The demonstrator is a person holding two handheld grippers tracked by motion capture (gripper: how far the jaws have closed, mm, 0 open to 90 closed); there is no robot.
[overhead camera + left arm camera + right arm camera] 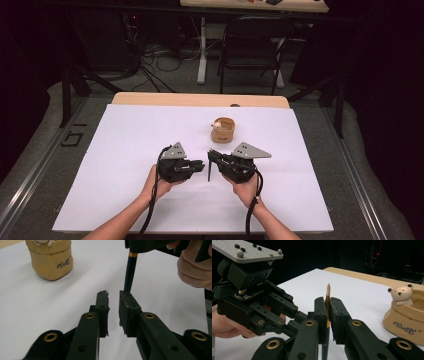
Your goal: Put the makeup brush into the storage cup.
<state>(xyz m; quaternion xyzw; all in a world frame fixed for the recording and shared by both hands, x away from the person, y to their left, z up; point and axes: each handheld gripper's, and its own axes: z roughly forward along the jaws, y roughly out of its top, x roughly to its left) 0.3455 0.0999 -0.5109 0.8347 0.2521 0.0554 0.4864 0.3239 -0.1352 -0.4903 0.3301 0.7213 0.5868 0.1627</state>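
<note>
My right gripper [327, 301] is shut on a thin dark brush [328, 291], whose tan tip points up between the jaws. In the high view the brush's handle [208, 171] hangs down from the right gripper [212, 155] to the white sheet. In the left gripper view the handle [130, 275] has a gold band, and its lower end stands just beyond one jaw tip. My left gripper [113, 293] is open by a narrow gap with nothing between its jaws. It lies low at mid-table [200, 164], pointing at the brush.
A tan ceramic pot [223, 130] with a small bear figure [402, 293] on its rim stands behind the grippers. The white sheet [125, 150] covers the wooden table. A chair [252, 45] and cables lie beyond the far edge.
</note>
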